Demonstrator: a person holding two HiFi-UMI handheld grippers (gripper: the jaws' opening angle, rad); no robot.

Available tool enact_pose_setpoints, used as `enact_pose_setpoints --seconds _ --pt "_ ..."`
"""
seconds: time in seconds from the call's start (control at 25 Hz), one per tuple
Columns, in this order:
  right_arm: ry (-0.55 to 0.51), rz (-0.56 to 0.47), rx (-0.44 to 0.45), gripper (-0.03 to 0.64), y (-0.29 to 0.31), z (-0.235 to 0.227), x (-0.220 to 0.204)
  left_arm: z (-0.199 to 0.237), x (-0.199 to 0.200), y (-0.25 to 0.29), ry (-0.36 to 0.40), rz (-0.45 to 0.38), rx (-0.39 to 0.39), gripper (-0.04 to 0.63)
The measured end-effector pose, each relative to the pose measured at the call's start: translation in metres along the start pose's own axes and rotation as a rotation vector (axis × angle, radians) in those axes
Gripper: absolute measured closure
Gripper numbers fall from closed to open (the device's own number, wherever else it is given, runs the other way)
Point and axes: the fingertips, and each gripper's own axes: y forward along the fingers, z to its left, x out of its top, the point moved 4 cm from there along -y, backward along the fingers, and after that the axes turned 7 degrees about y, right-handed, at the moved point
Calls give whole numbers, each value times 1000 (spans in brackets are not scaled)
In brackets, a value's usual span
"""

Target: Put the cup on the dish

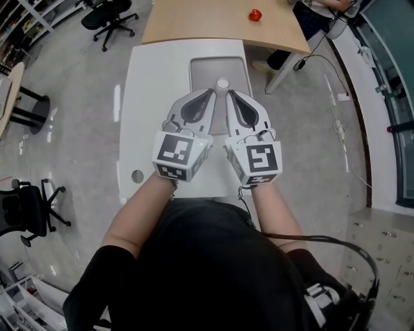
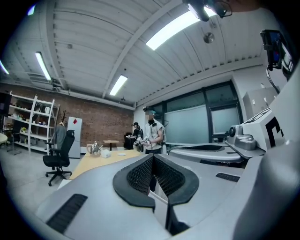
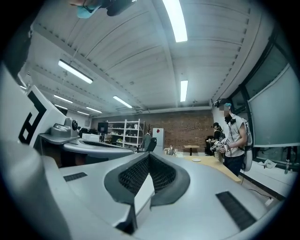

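White cup point(image 1: 222, 83) on grey dish point(image 1: 202, 70)
At its six o'clock, left gripper point(image 1: 211, 92) and right gripper point(image 1: 229, 94) (side by side) each have jaws pressed together, nothing between them.

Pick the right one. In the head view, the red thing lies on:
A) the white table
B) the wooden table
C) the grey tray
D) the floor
B: the red thing lies on the wooden table, beyond the far end of the white table.
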Motion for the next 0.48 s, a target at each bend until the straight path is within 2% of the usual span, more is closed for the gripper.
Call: enact_pose_setpoints --seconds 0.28,0.48 --pt "-15 -33 36 604 -26 15 20 -19 17 -22 24 -30 0 589" --pt "-18 -47 62 604 -41 23 23 -34 24 -35 8 -49 13 589"
